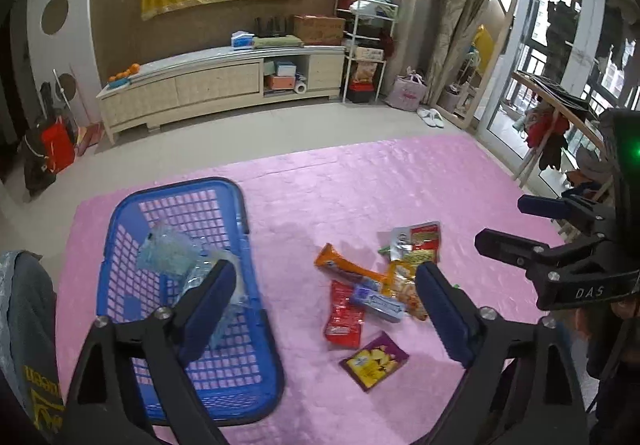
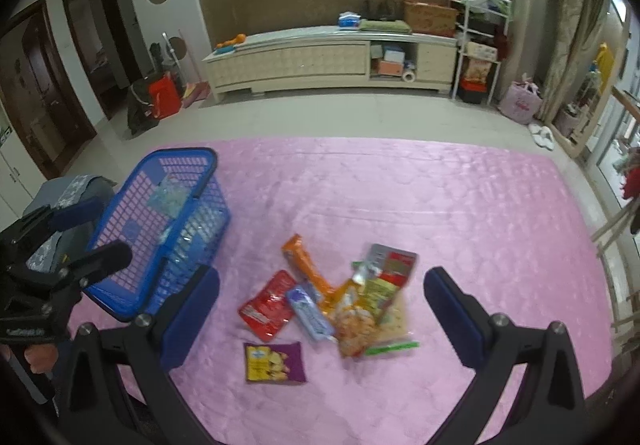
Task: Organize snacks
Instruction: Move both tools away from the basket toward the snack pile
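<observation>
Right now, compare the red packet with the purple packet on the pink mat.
The red packet is longer and lies slanted; the purple packet is squarer with a yellow picture. The red packet touches the pile of snacks, under the pale blue pack; the purple packet lies apart, nearest the camera. Both lie flat outside the blue basket.

you're working over a pink cloth cover with a soft, slightly shiny quilted surface, and the blue plastic lattice basket on it looks hard and smooth, holding crinkly clear plastic wrap. the red glossy foil packet and purple matt-looking pouch lie by your black matt plastic grippers' dark blue rubbery pads.
</observation>
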